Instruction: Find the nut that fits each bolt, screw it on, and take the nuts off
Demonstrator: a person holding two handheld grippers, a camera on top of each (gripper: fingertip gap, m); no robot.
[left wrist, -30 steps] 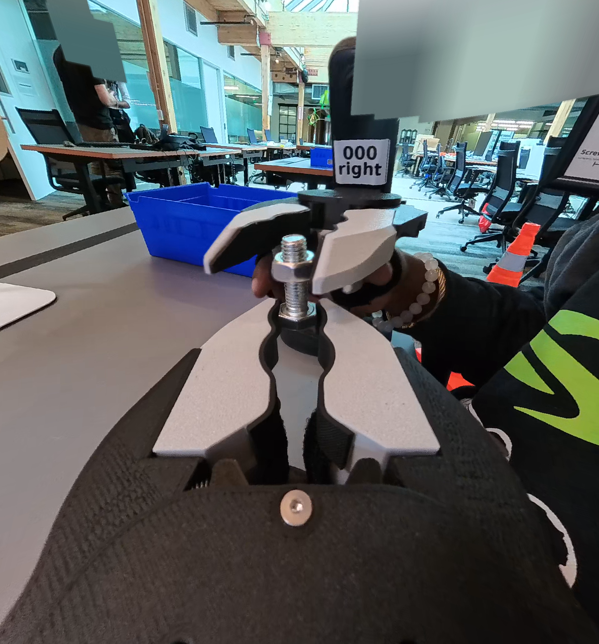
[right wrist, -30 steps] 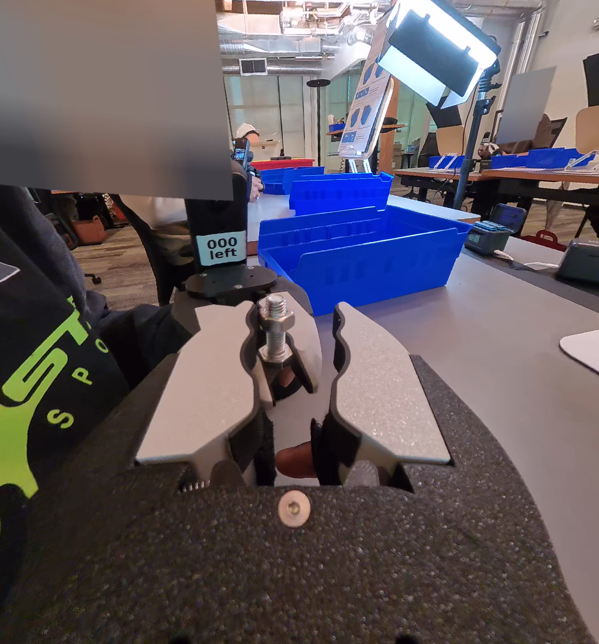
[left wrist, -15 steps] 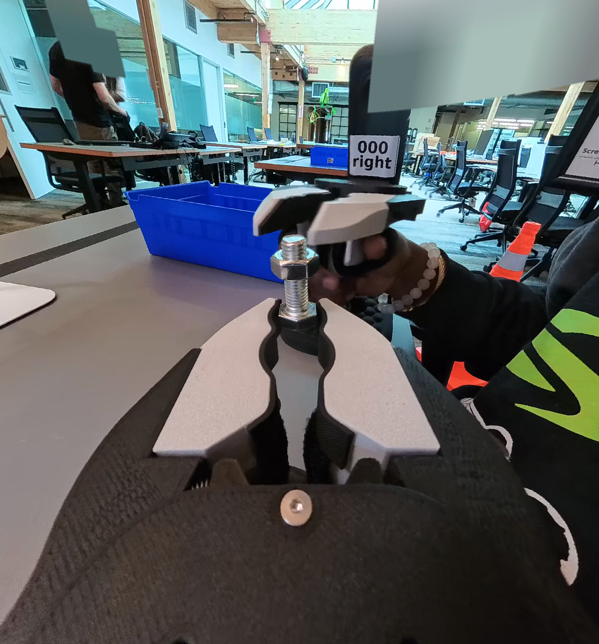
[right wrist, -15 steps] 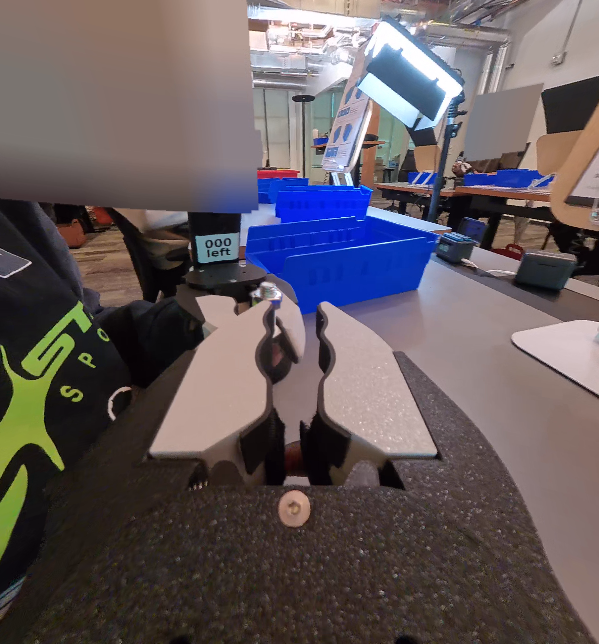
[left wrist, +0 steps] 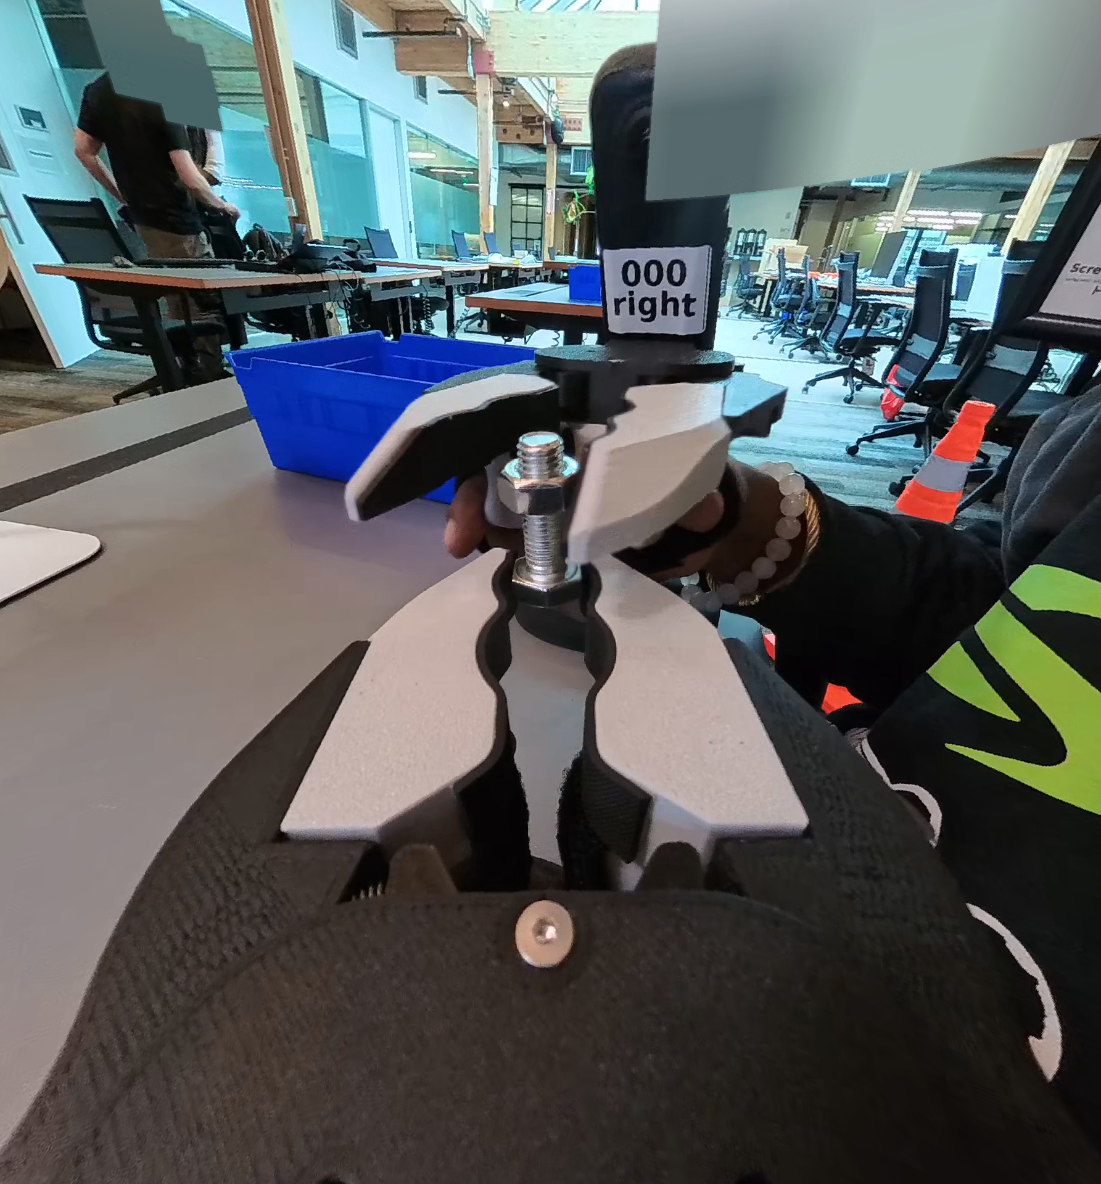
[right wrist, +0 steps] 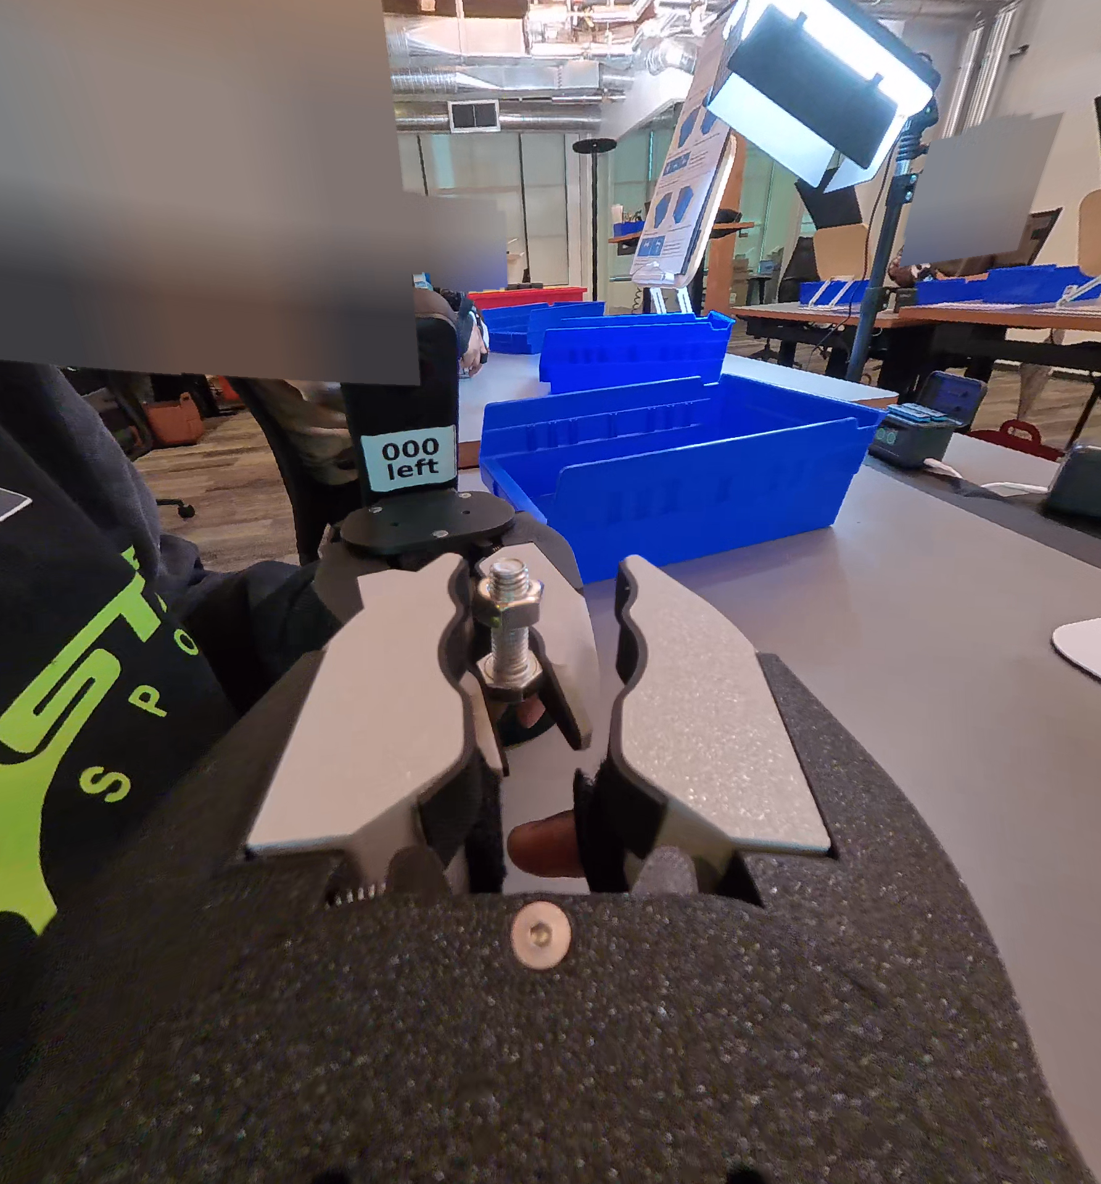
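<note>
bolt (left wrist: 540, 535): upright, head clamped in left gripper (left wrist: 544, 592)
nut (left wrist: 530, 490): near thread top, steel, slick (take it by the flats)
right gripper (right wrist: 538, 631): fingers apart, straddling nut

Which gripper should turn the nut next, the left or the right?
The right gripper, probably. Its open fingers sit on either side of the nut, near the top of the bolt. The left gripper is busy: it is shut on the bolt's base, holding it upright.
</note>
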